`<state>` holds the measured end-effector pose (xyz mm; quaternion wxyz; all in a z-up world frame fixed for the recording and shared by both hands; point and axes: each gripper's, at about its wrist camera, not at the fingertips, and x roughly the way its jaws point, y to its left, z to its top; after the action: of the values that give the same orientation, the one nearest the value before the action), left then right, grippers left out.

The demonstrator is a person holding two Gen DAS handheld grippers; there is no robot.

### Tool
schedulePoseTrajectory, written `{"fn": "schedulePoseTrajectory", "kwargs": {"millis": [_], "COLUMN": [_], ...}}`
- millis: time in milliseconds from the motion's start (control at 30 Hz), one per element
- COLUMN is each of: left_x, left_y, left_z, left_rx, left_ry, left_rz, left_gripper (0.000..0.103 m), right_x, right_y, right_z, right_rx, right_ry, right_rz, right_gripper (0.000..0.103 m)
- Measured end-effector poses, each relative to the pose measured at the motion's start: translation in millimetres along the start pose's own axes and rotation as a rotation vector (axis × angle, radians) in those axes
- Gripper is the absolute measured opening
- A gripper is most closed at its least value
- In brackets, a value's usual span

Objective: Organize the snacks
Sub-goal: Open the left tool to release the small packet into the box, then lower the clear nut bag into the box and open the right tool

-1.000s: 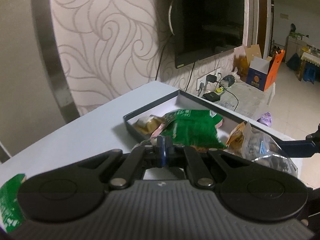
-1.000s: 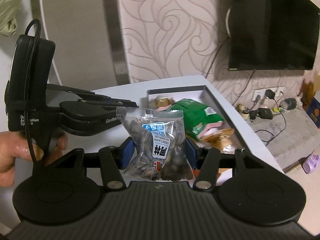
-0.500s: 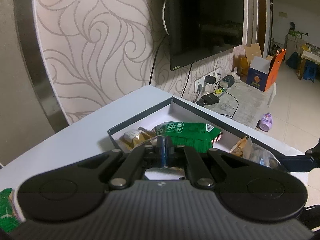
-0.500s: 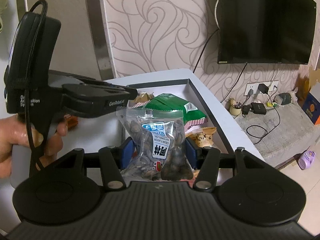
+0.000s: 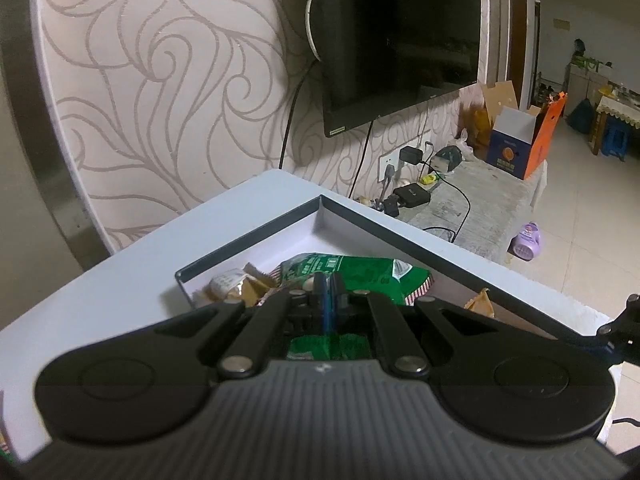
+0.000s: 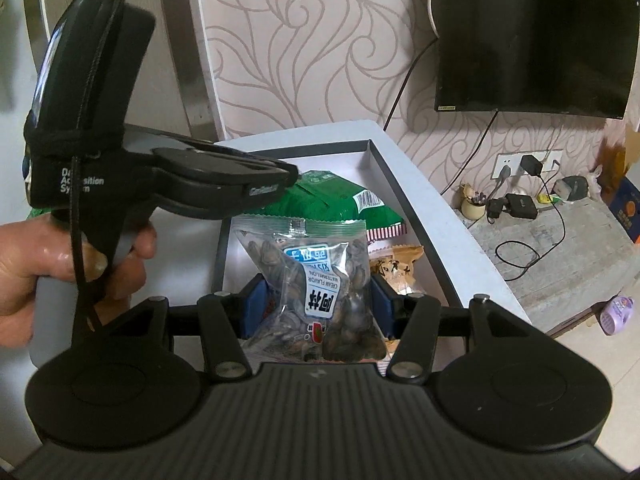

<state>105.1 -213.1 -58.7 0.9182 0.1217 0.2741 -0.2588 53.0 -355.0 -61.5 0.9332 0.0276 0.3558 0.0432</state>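
Observation:
A shallow white box with a dark rim [image 5: 320, 200] sits on the pale blue table [image 5: 132, 264]. In it lie a green snack bag [image 5: 360, 276] and tan packets [image 5: 236, 286]. My left gripper [image 5: 328, 296] is shut with nothing between its fingers, and its tips hover just over the green bag [image 6: 340, 200]. In the right wrist view a hand [image 6: 40, 256] holds that left gripper [image 6: 290, 174] over the box's near left part. My right gripper [image 6: 316, 300] is shut on a clear bag of watermelon seeds [image 6: 320, 276], held upright above the box's near end [image 6: 224, 256].
A dark TV [image 6: 532, 36] hangs on the swirl-patterned wall behind the table. To the right, below the table edge, a low stone ledge [image 6: 560, 248] carries chargers and cables. An orange and blue carton [image 5: 520, 144] stands further back, and a purple bottle [image 5: 528, 240] is on the floor.
Both grippers have moved forward and slightly down towards the box. The left one now reaches over the green bag. The seed bag stays in the right gripper.

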Motion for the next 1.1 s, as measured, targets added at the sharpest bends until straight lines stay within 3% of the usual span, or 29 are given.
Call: {"fn": "schedulePoseTrajectory", "kwargs": {"millis": [1100], "left_x": [43], "left_y": [-7], "left_z": [7], "left_rx": [0.033], "left_ry": [0.015], "left_rz": [0.008], "left_gripper": [0.006], "right_x": [34], "right_y": [-10], "right_z": [0], "right_rx": [-0.011], "right_ry": [0.077], "right_rz": [0.024], "right_gripper": [0.060]}}
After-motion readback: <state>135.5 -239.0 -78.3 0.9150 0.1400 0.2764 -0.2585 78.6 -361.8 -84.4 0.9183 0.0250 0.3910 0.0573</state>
